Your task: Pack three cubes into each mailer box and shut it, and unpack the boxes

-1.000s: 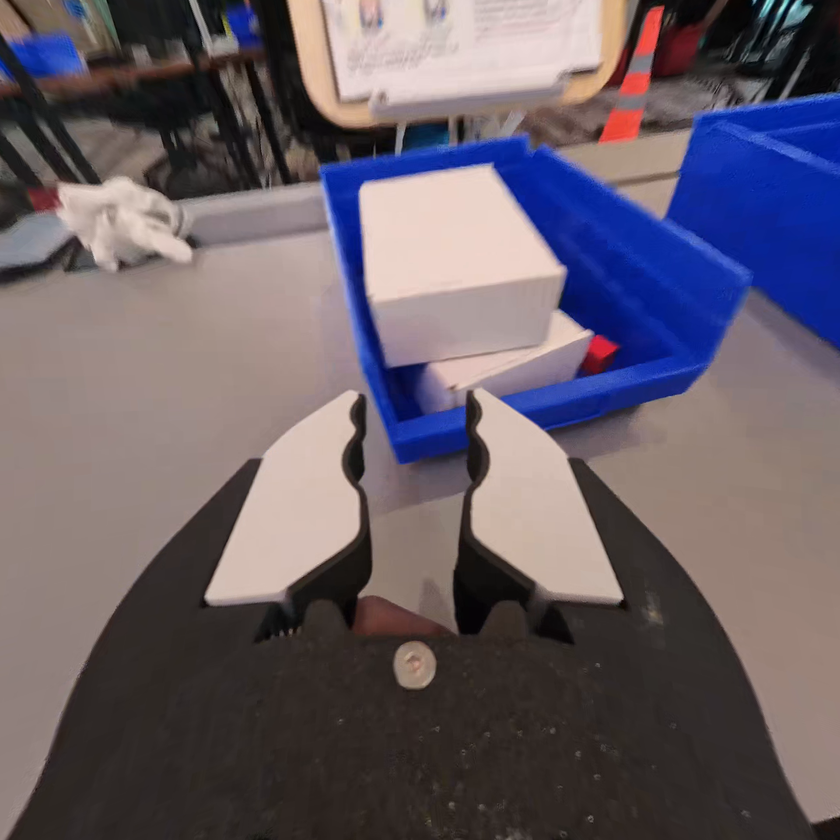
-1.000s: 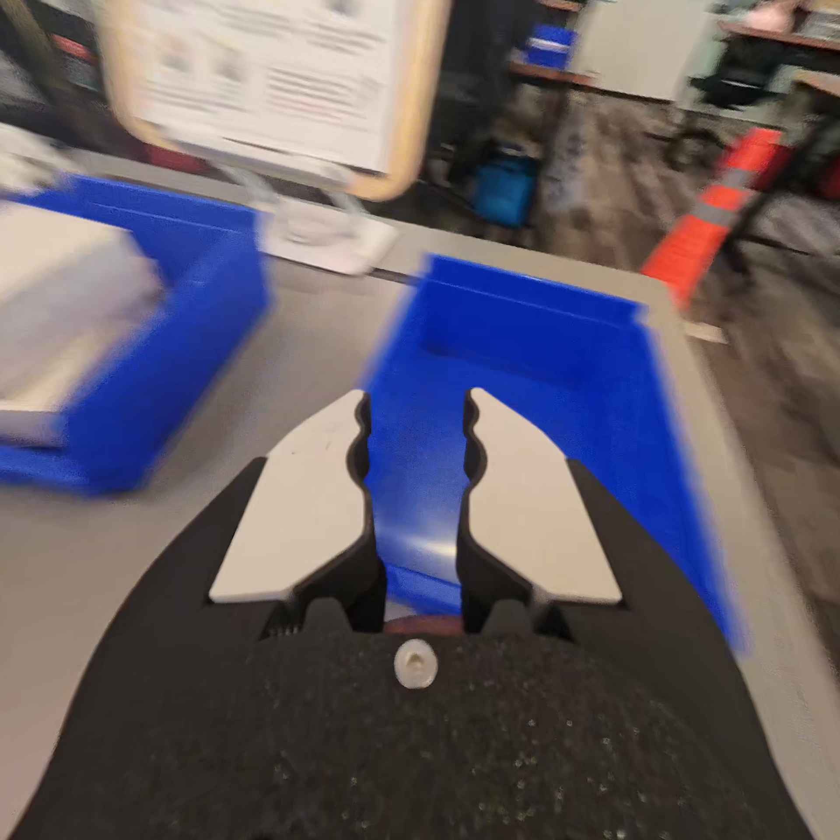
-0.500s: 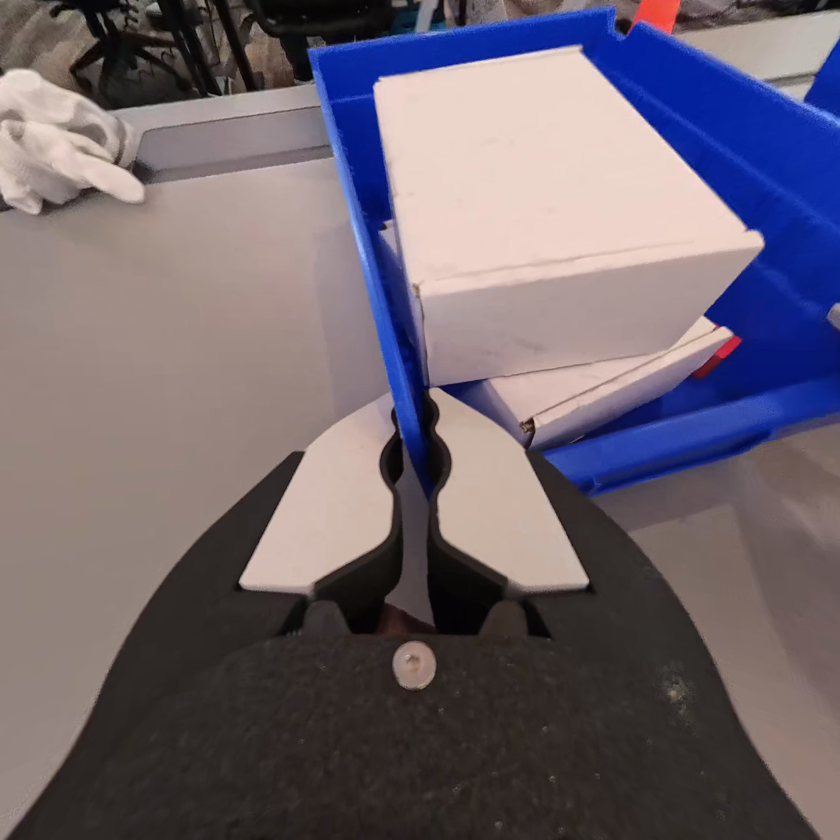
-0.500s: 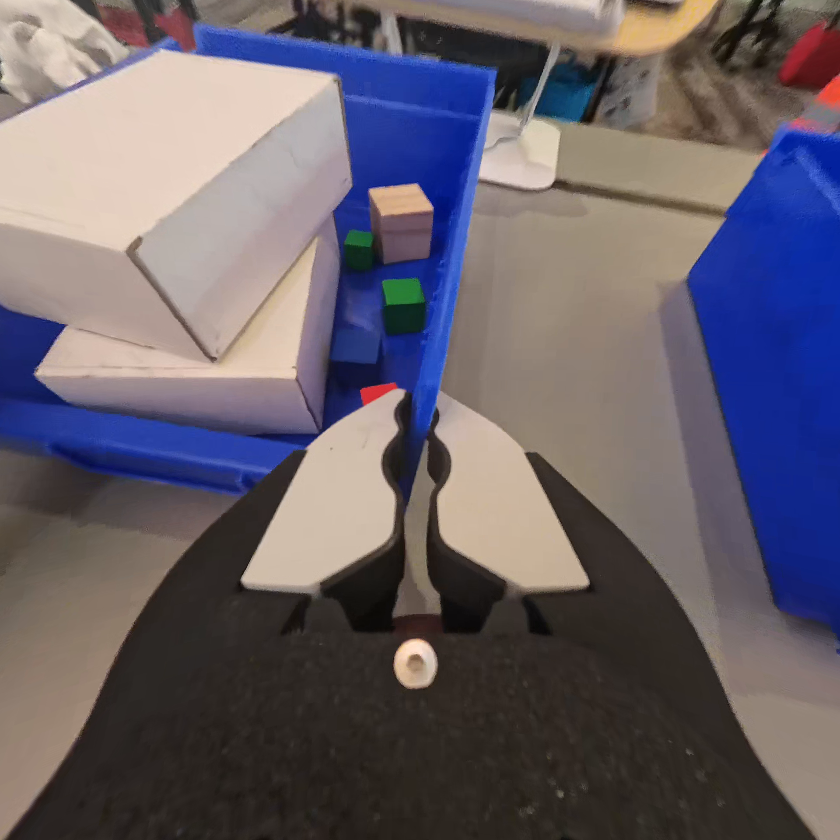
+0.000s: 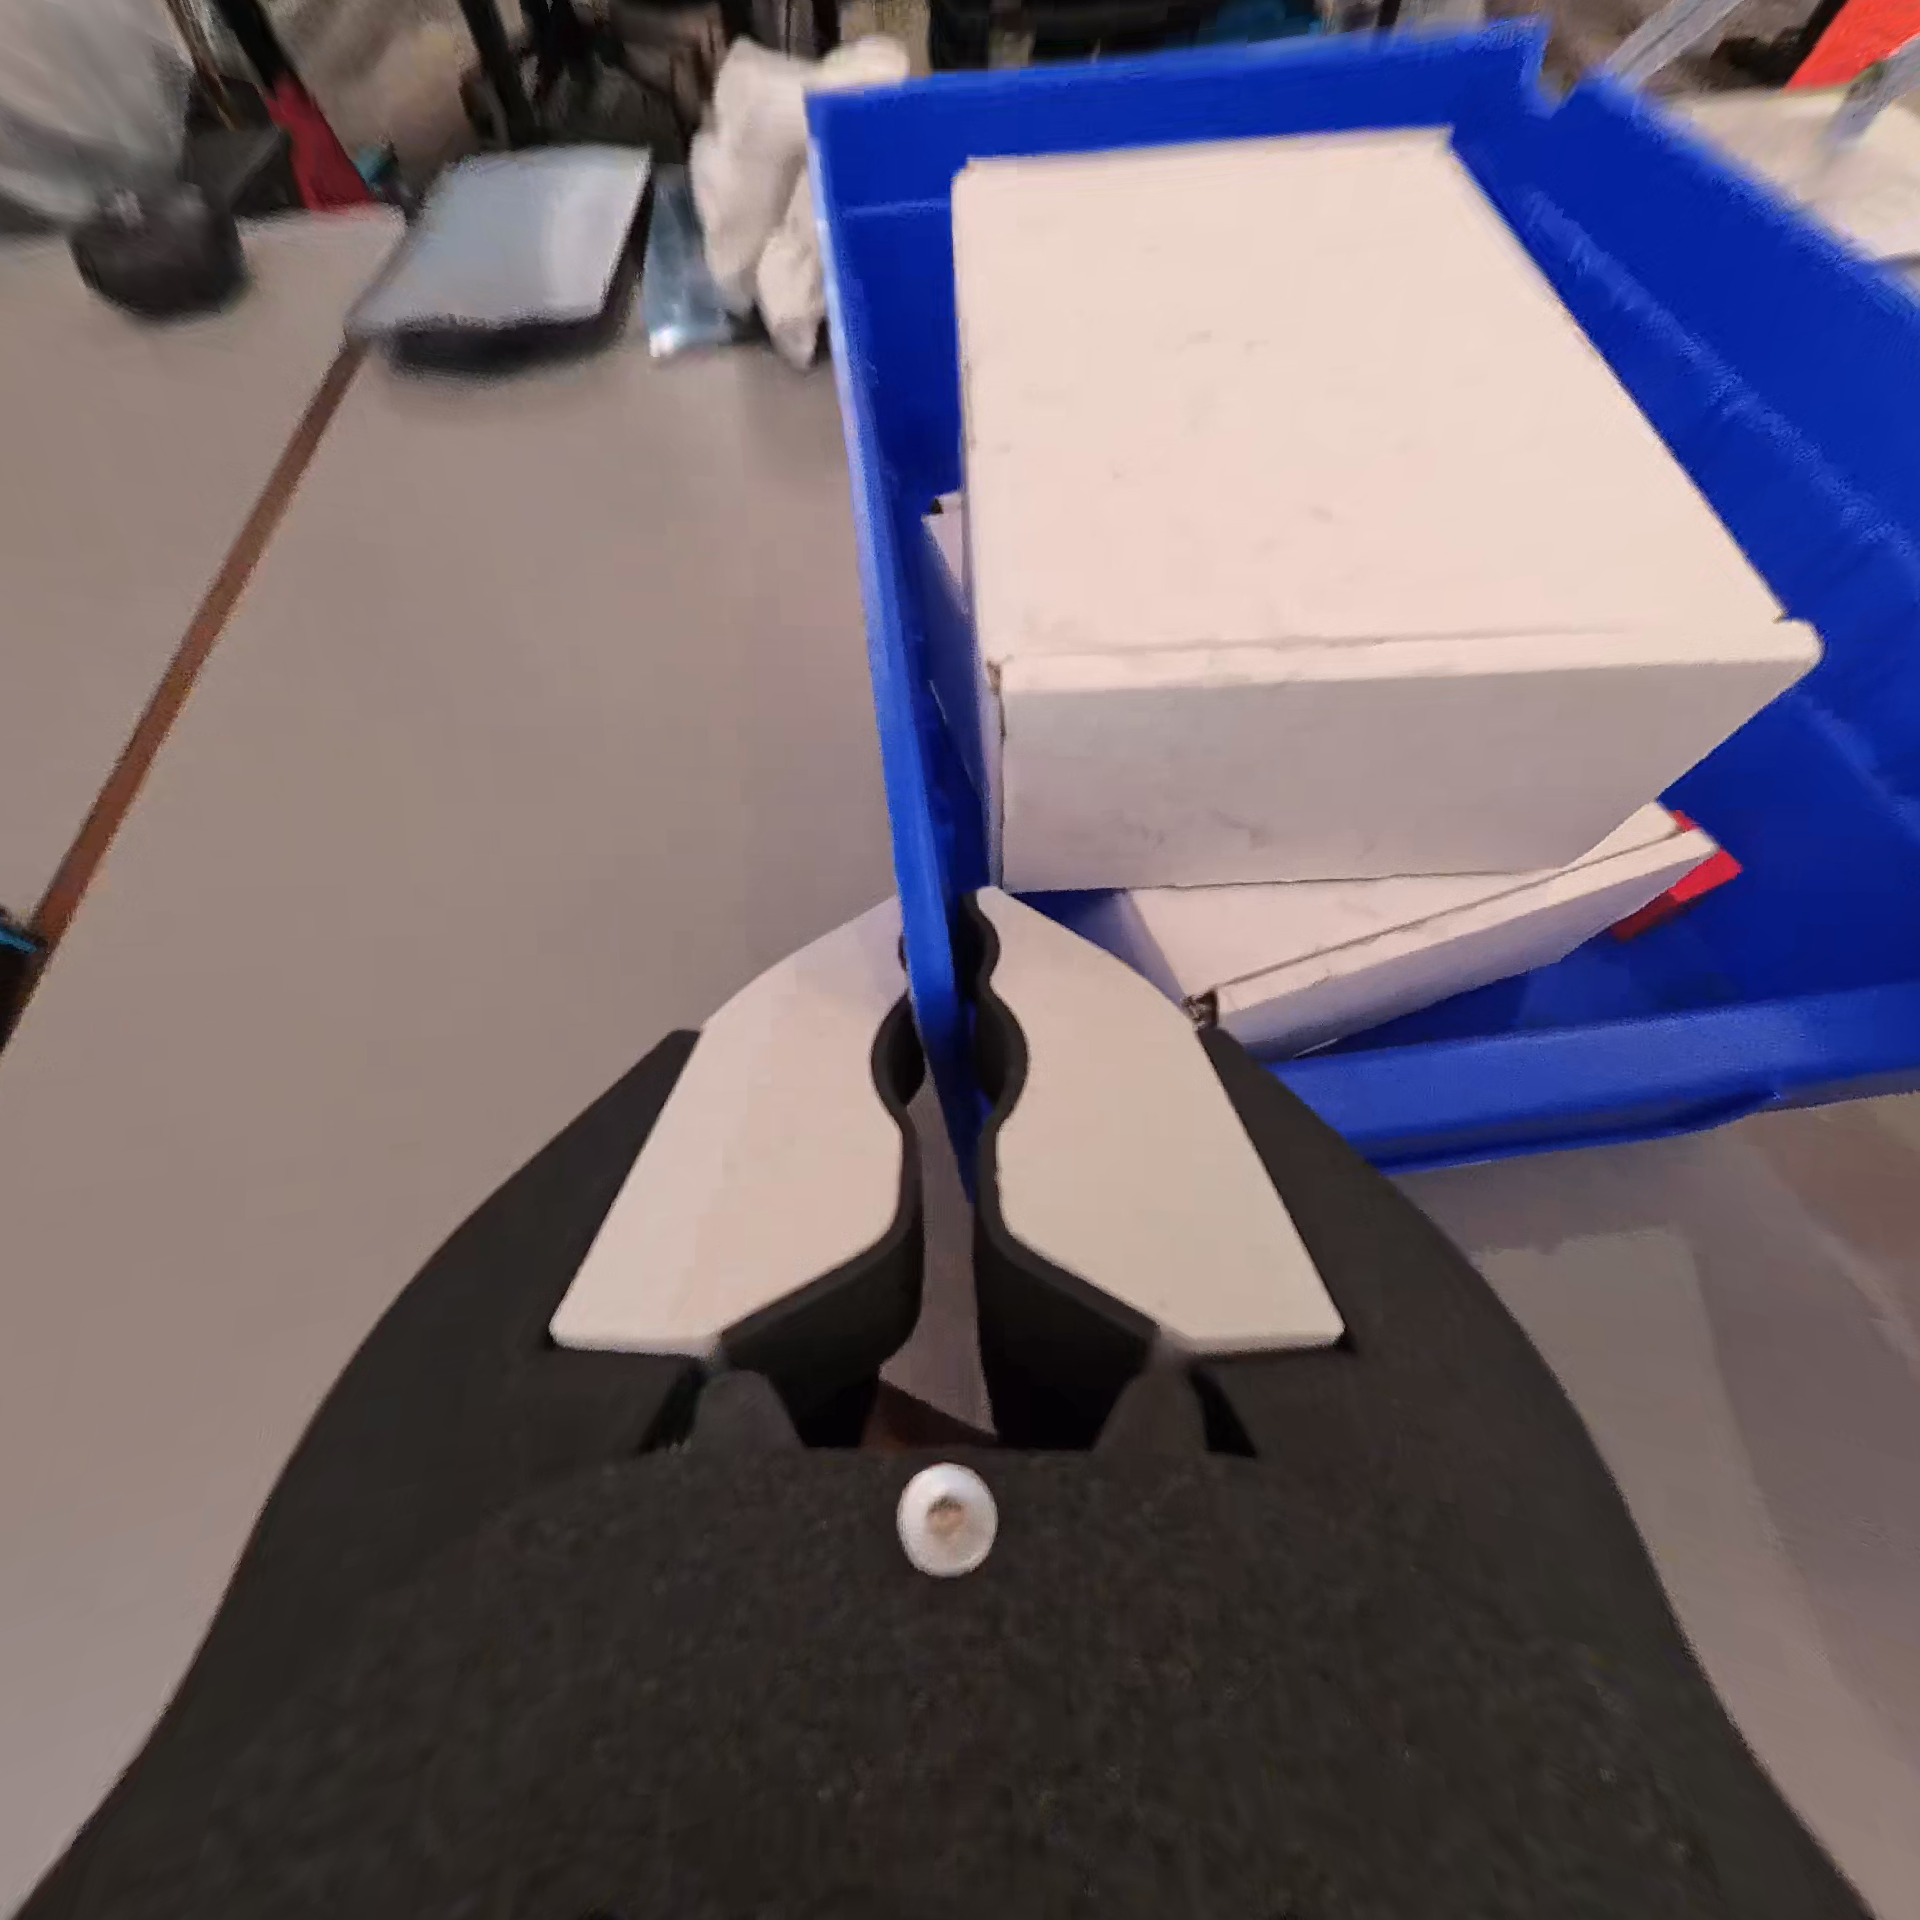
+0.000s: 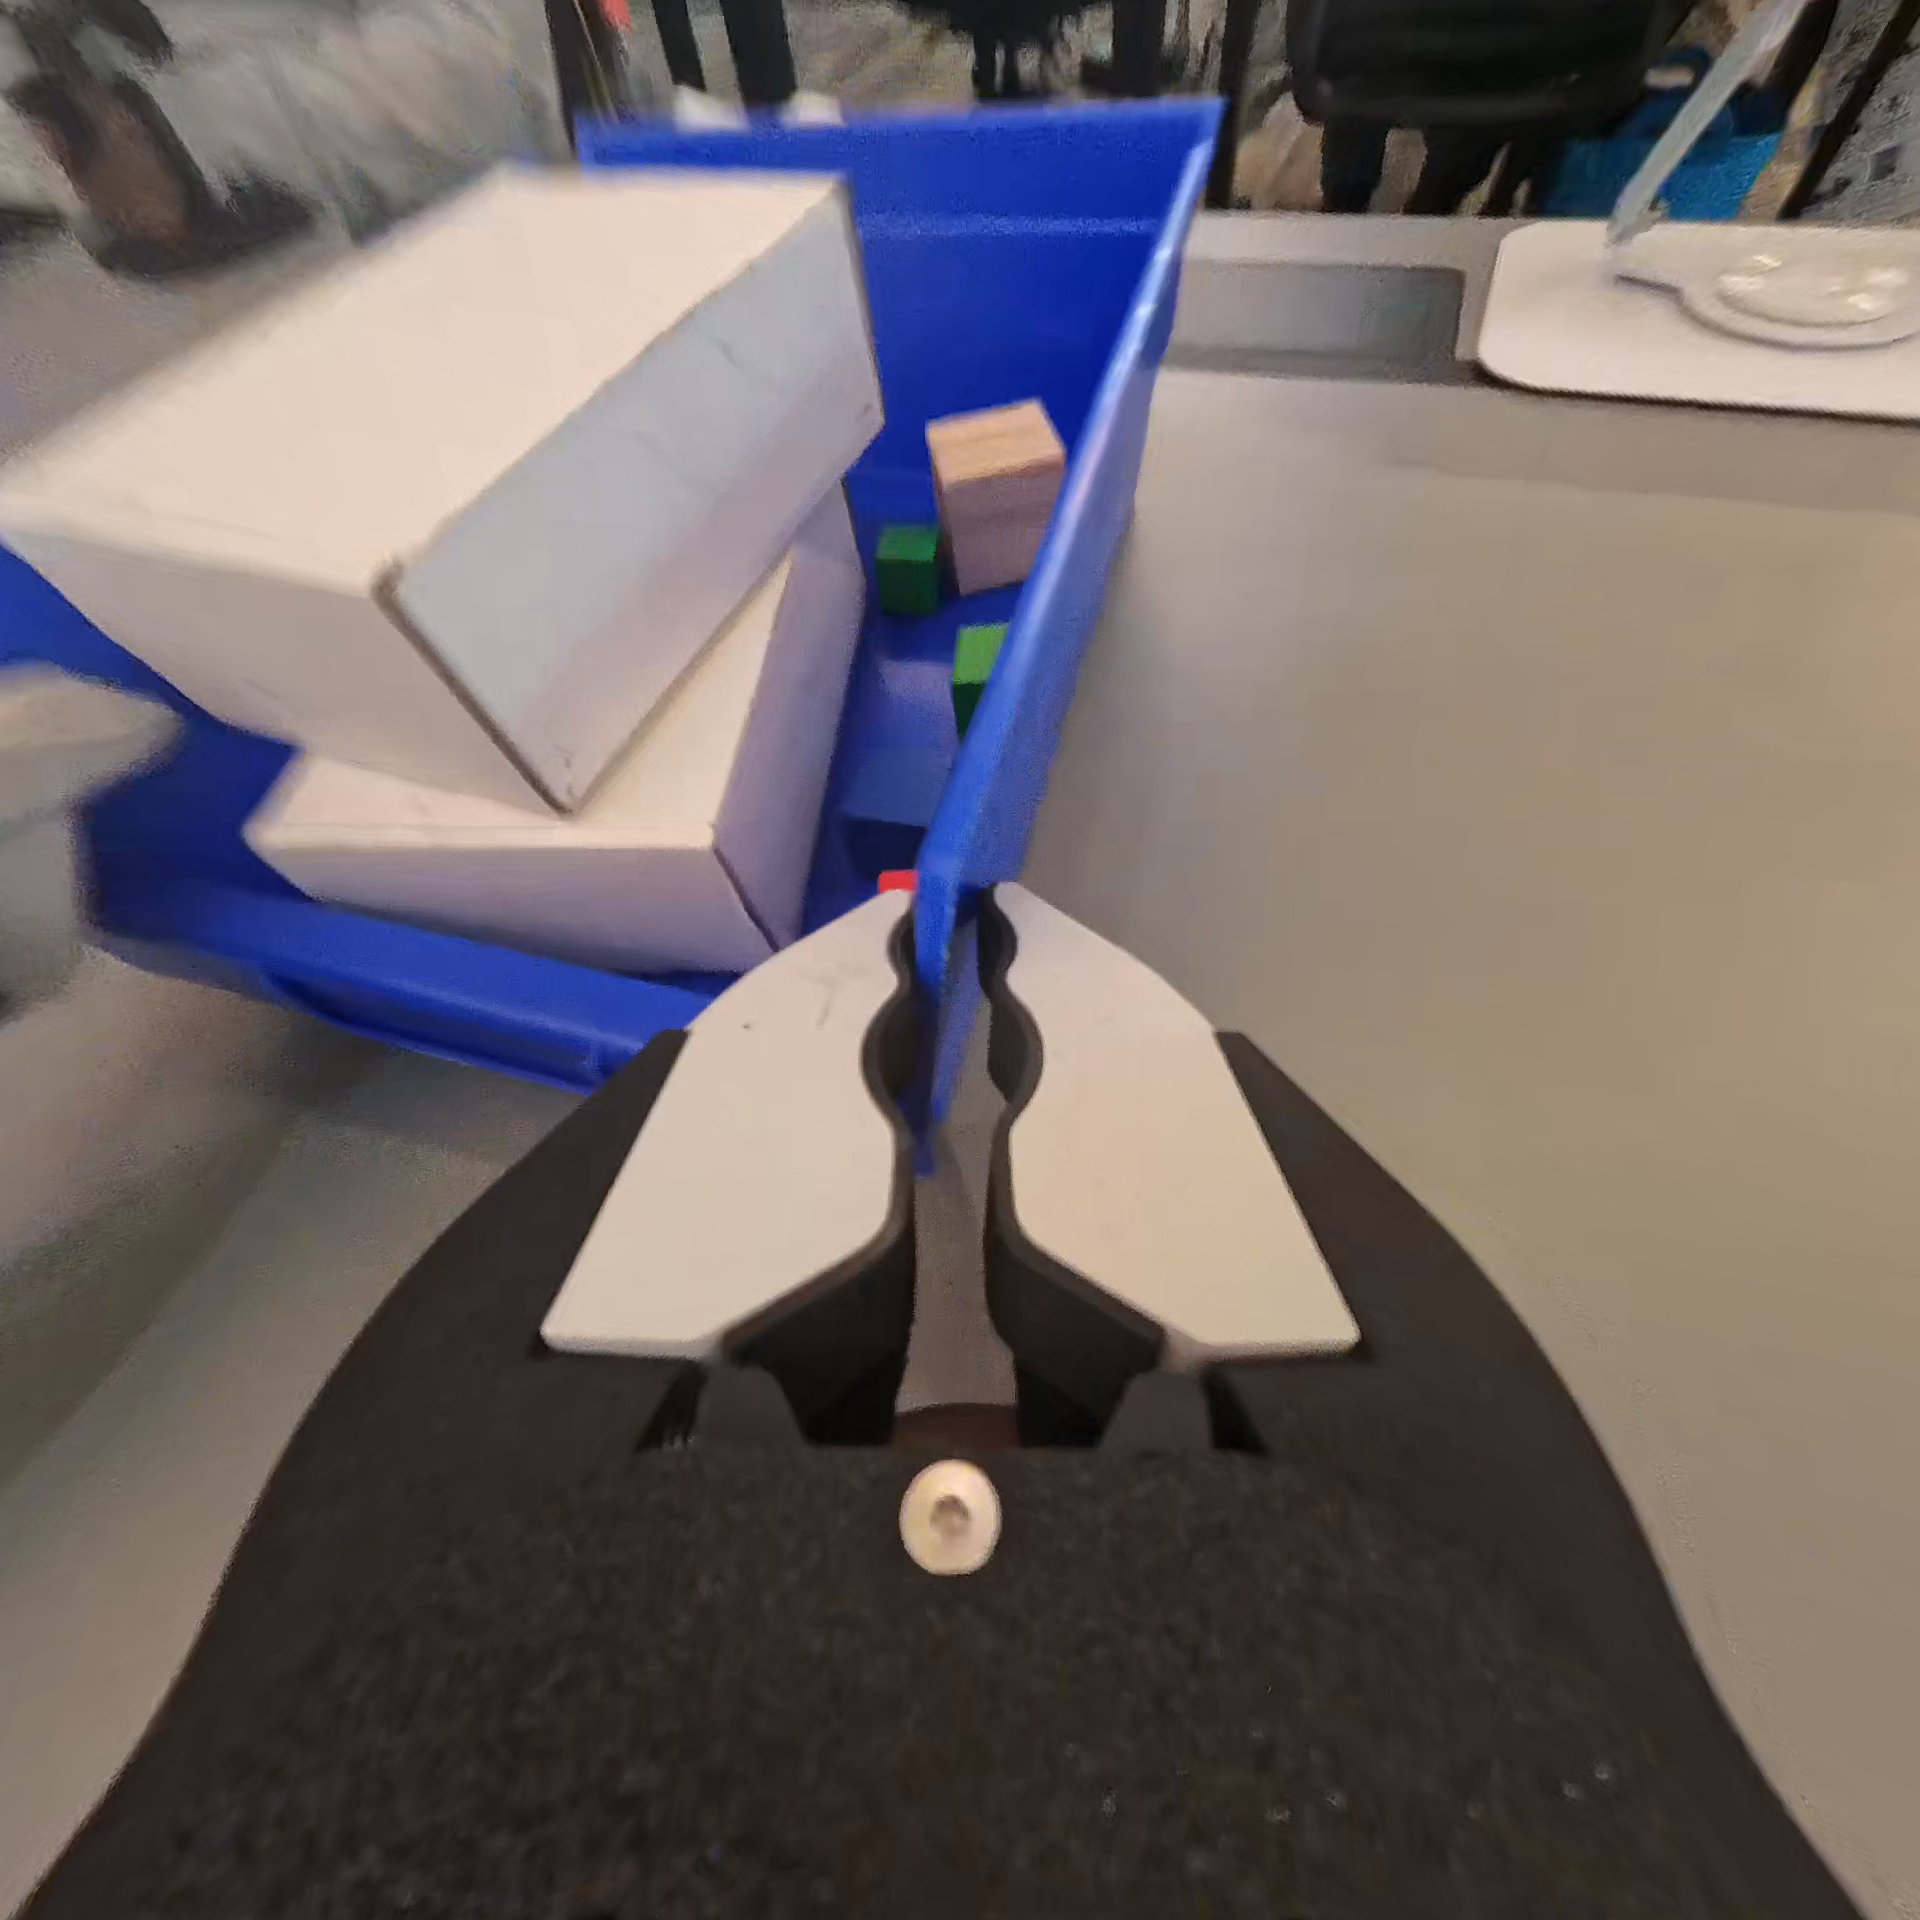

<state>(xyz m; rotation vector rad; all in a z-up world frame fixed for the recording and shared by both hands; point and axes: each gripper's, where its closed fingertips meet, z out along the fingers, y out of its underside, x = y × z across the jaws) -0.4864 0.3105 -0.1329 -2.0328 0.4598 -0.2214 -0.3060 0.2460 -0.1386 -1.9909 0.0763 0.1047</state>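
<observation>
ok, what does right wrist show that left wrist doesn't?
Only right wrist: the loose cubes behind the boxes, a wooden cube and two green cubes, plus a white stand base on the table.

Only left wrist: a dark tray and white cloth beyond the bin.

Both: the blue bin with two stacked white mailer boxes, a red cube, and each view's own gripper, left gripper and right gripper, shut on a bin side wall.
</observation>
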